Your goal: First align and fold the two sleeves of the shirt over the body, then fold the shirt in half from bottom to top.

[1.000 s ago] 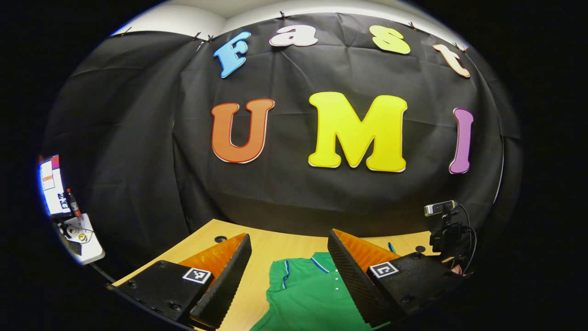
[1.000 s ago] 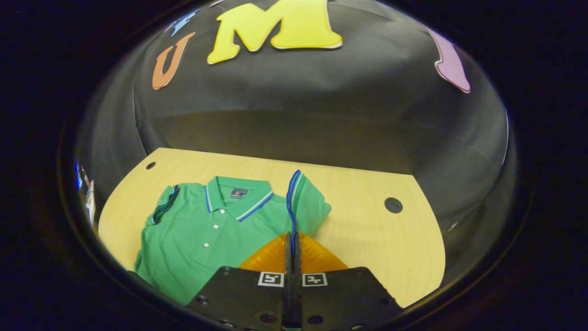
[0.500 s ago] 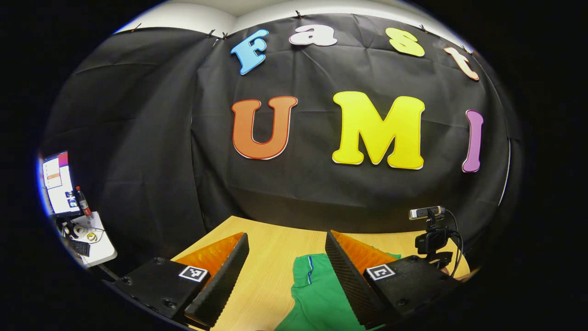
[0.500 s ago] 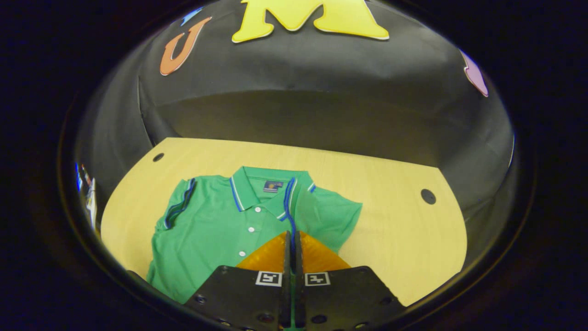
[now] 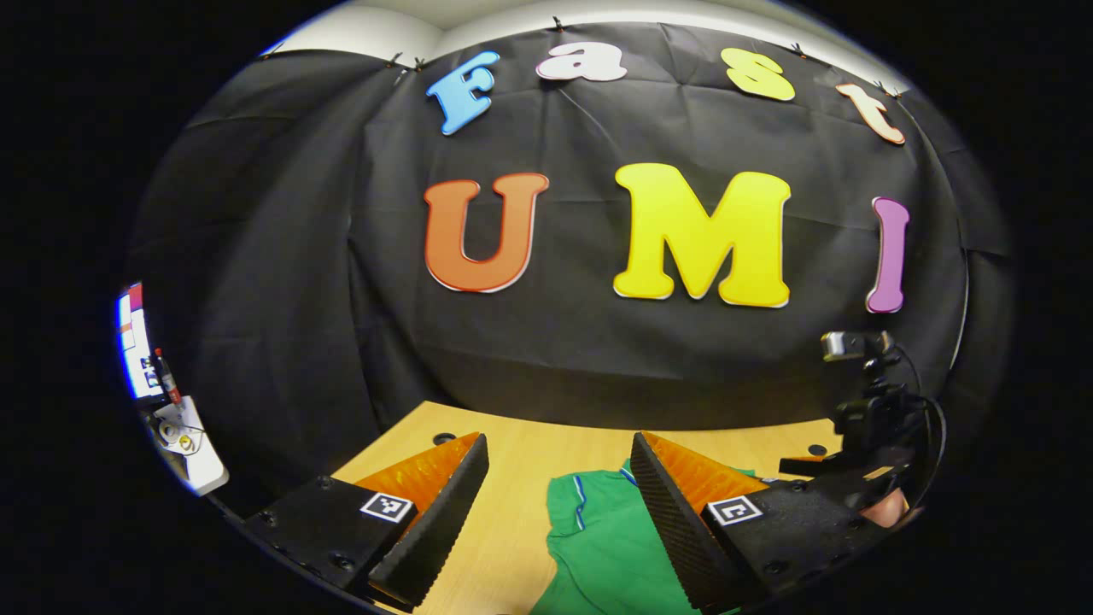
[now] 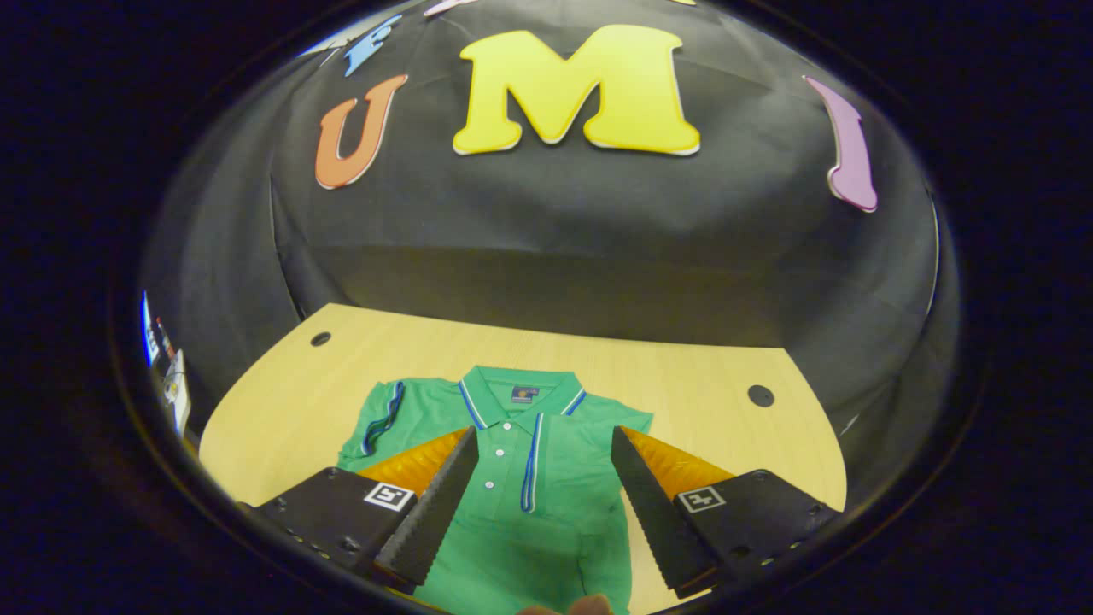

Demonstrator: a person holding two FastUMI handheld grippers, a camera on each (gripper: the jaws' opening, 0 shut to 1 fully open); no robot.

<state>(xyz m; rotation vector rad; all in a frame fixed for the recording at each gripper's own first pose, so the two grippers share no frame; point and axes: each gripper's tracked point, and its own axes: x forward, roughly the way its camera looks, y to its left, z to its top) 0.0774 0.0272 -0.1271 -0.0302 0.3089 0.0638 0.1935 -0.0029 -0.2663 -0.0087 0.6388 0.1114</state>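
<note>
Wooden table (image 6: 700,401); green shirt (image 6: 512,504) flat. Right gripper (image 6: 534,500) spread above shirt; left gripper (image 5: 555,512) spread, raised.

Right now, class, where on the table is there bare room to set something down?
Bare wood lies behind the shirt's collar, up to the black cloth wall, and right of the shirt toward the cable hole. The table's middle is crowded by shirt.

A creased black cloth wall (image 5: 546,342) is hanging across the back of the booth, clipped along its top edge beneath a strip of pale white ceiling (image 5: 401,26). A light wooden bench (image 6: 683,376) with round dark cable holes (image 6: 760,395) is sitting in front of it. Off to the left, a glowing monitor screen (image 5: 132,342) is shining above a small white side table (image 5: 192,444). A small webcam on a black stand (image 5: 854,346) is standing at the bench's right edge.
</note>
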